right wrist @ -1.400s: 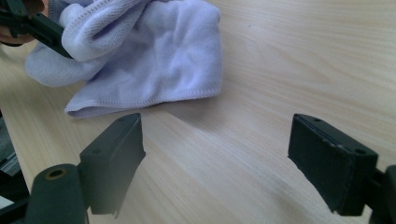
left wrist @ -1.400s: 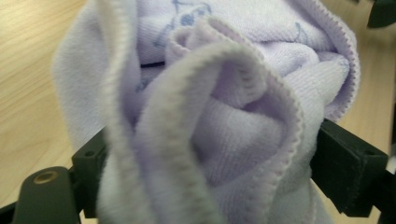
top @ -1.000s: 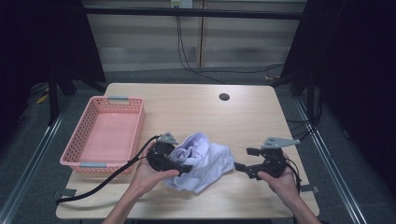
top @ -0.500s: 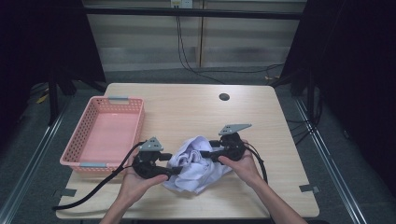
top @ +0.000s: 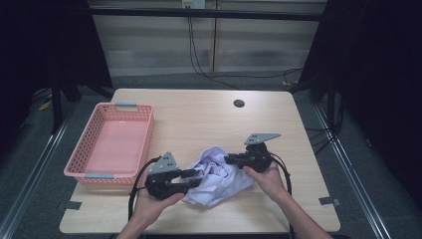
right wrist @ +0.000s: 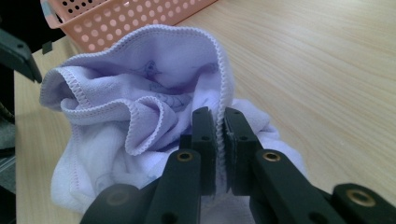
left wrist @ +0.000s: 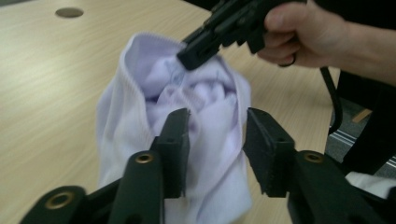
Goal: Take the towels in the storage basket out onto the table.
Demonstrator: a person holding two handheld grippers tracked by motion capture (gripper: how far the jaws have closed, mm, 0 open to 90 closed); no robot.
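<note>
A: Right hand-held gripper (right wrist: 220,122)?
B: Jaws have just been closing; now pinched tight on a hemmed fold of the lilac cloth (right wrist: 140,116), the edge caught between the pads.

A: Left hand-held gripper (left wrist: 215,135)?
B: Jaws have also been closing, now about half apart. A bunch of cloth (left wrist: 187,107) sits between them; one pad touches it, the other stands a little off. No clamp yet.

A: Cloth position?
B: Crumpled in a heap on the table (top: 199,114), near the front edge, about midway along it, between the two hand-held grippers (top: 191,178) (top: 229,160).

A: Surroundings?
B: Pink basket (top: 144,130) near the table's left edge, just beside the left hand (top: 154,201). Small dark hole (top: 239,103) toward the far edge, well apart.
</note>
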